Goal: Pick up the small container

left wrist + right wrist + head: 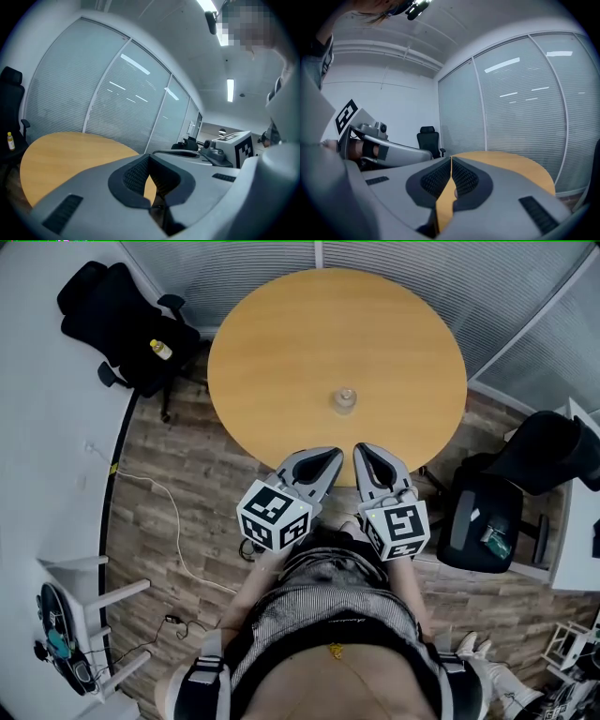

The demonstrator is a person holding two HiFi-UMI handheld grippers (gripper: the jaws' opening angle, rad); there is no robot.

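The small container (344, 400), a clear little jar, stands alone near the middle of the round wooden table (281, 343). Both grippers hover side by side over the table's near edge, well short of it. My left gripper (330, 457) is shut and holds nothing, its tips meeting (149, 157) in the left gripper view. Just to its right, my right gripper (364, 454) is also shut and holds nothing, its pads together (451, 160) in the right gripper view. Neither gripper view shows the container; only the tabletop (61, 154) (511, 164) lies beyond the jaws.
A black office chair (122, 320) with a small yellow bottle (160, 349) on it stands at the far left. Two more black chairs (544, 451) (478, 521) stand to the right. A white cable (169, 512) runs across the wood floor. Glass walls with blinds (394, 259) curve behind the table.
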